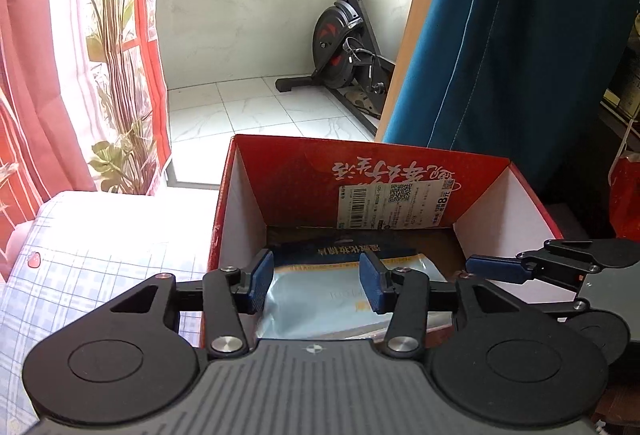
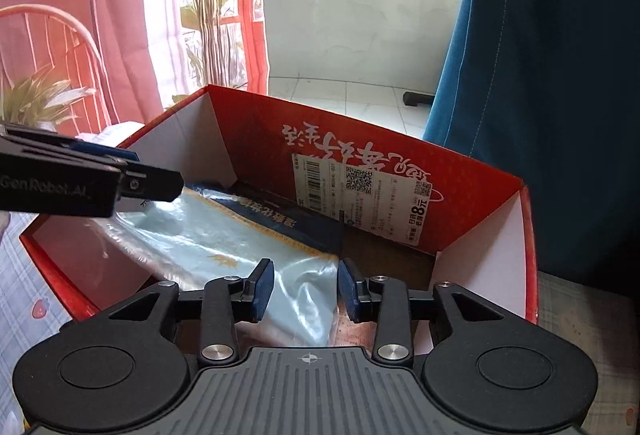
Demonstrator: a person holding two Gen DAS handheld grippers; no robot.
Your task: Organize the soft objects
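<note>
Pouch (image 1: 320,299), a pale blue plastic packet with a dark blue printed band along its far edge, is lying flat on the floor of the red box (image 1: 420,171), filling the left part of the bottom.

Going from the left: a checked sheet (image 1: 100,259) is lying beside the box, with a red curtain (image 1: 32,75) and a plant (image 1: 116,47) standing behind it. The left gripper (image 1: 318,285) is hanging over the near edge of the box with its blue pads (image 1: 262,281) spread apart, nothing sitting between them and the pouch showing through the gap. The right gripper (image 2: 306,291) is hovering over the pouch's right end (image 2: 280,259), its pads (image 2: 352,291) also spread apart and gripping nothing; whether they are touching the plastic I cannot tell. On the far wall of the box a white label (image 2: 360,195) is sticking upside down. Behind the box an exercise bike (image 1: 344,47) is standing on white tiles, and a teal curtain (image 1: 500,35) is hanging at the right.
</note>
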